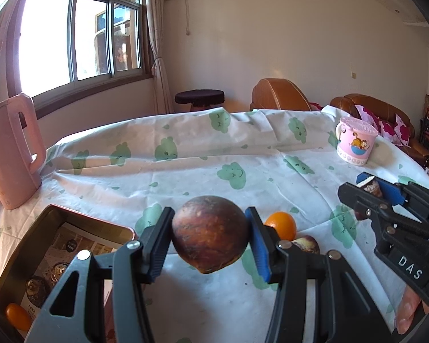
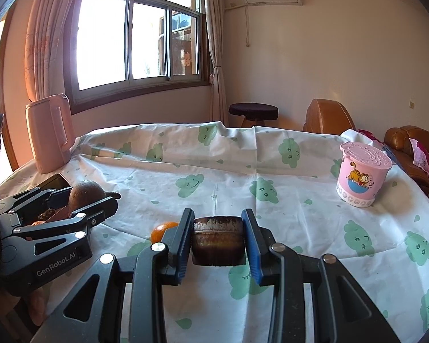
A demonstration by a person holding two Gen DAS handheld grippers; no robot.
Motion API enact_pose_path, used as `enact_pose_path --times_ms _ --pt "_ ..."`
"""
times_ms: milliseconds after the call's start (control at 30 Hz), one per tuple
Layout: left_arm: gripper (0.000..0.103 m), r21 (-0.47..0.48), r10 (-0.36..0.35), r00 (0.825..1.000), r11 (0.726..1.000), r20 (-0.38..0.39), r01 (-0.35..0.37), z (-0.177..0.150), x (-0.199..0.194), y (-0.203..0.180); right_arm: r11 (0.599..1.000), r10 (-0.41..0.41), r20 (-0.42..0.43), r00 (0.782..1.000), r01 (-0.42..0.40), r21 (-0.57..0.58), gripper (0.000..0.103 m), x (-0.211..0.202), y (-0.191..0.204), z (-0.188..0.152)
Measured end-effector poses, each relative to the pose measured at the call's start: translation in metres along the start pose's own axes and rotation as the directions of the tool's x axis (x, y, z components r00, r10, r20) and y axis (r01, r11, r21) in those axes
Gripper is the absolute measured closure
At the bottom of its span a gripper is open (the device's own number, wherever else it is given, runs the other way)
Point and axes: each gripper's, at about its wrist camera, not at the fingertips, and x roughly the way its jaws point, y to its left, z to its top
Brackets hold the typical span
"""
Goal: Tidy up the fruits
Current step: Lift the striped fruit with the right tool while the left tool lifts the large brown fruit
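Tongs (image 1: 210,241) (image 2: 217,240) each grip dark fruit above cloud-print tablecloth (image 1: 185,171) by window (image 1: 80,37)

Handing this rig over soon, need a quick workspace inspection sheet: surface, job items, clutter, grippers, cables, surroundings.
Surface: table under wrinkled cloud-print cloth.
Job's things: metal tin holding one orange fruit; loose orange and brown fruit on cloth.
Clutter: pink jug, lidded cartoon mug.
Grippers: left gripper shut on round brown fruit; right gripper shut on flat-topped brown piece.
Cables: nothing seen.
Surroundings: window, stool, leather sofa.
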Motion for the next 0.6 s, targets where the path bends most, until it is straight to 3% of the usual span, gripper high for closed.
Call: enact_pose_path --times_ms 600 --pt "0.051 0.002 0.025 0.998 1.000 0.065 -0.025 -0.002 -0.015 -0.001 1.000 -0.020 0.048 0.999 0.021 -0.018 0.067 -0.009 0.005 0.000"
